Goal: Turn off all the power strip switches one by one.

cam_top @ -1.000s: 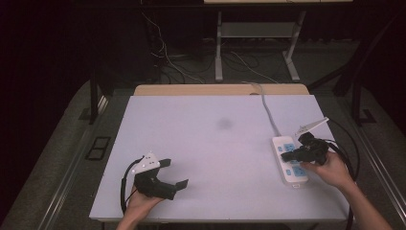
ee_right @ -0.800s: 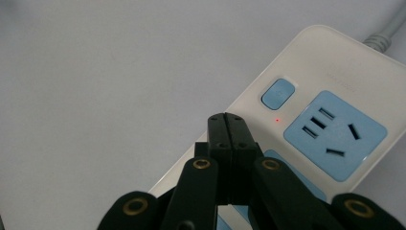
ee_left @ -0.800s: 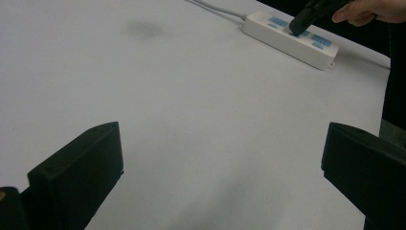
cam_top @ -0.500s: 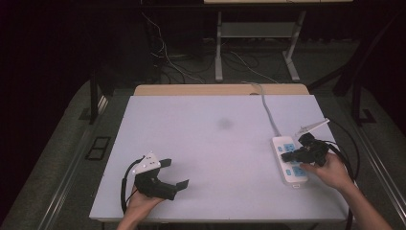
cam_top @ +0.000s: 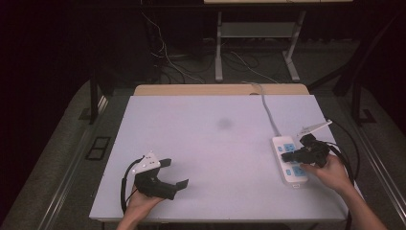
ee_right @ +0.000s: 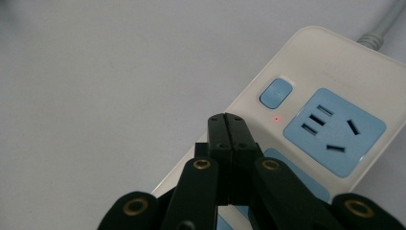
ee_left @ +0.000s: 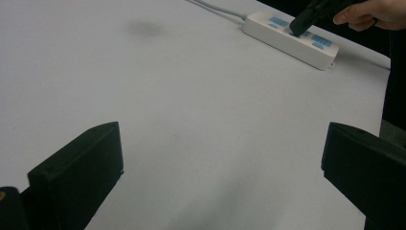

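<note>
A white table (cam_top: pixel 215 158) is seen from above. A white power strip (cam_top: pixel 288 160) lies near the right edge of the table, and its grey cord (cam_top: pixel 268 110) runs away toward the far edge. Blue sockets (ee_right: pixel 334 131) and a small blue button (ee_right: pixel 276 93) are set in the strip. A tiny red light (ee_right: pixel 276 118) is lit just beside the button.

The right gripper (cam_top: pixel 287 156) is held in the right hand (cam_top: pixel 330 171) over the power strip. Its two black jaws are pressed flat together, with nothing between them. In the right gripper view, the closed tip (ee_right: pixel 227 129) is seen over the strip, just below the red light and near the button. Whether the tip is touching the strip cannot be told.

The left gripper (cam_top: pixel 174 173) is held in the left hand (cam_top: pixel 140 201) near the front left corner of the table, well apart from the power strip. Its jaws are spread wide and nothing is held in them. In the left gripper view, only bare table is seen between the two jaws, and the power strip (ee_left: pixel 289 34) is seen far off with the right gripper's tip (ee_left: pixel 299 26) on top of it.

A faint dark spot (cam_top: pixel 224 123) is seen on the table near its middle.
</note>
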Demonstrator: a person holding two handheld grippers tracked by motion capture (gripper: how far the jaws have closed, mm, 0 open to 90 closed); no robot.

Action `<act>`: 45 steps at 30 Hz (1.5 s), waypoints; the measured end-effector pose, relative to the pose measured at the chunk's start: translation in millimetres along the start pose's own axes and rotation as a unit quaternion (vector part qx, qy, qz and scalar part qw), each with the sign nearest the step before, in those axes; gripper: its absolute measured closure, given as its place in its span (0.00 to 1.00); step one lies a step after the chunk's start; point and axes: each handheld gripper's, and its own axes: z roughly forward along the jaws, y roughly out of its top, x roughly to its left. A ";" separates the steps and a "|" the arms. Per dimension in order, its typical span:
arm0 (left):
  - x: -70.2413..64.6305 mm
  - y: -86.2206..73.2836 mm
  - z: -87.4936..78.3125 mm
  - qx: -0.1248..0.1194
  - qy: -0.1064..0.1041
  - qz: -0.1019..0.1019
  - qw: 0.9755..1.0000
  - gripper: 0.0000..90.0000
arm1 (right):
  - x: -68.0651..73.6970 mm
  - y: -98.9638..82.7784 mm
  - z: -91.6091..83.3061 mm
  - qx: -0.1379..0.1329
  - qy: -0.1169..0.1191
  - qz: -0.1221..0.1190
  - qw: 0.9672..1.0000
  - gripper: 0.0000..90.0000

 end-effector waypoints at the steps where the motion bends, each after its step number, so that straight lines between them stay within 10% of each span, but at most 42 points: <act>1: 0.2 -0.1 0.0 -0.001 0.000 -0.002 1.000 0.00 | -0.7 -0.2 -0.1 -0.001 0.002 0.000 1.000 1.00; 45: 1.2 -0.6 -0.8 -0.002 0.000 -0.004 1.000 0.00 | -1.4 24.4 -29.2 -0.010 0.007 -0.012 1.000 1.00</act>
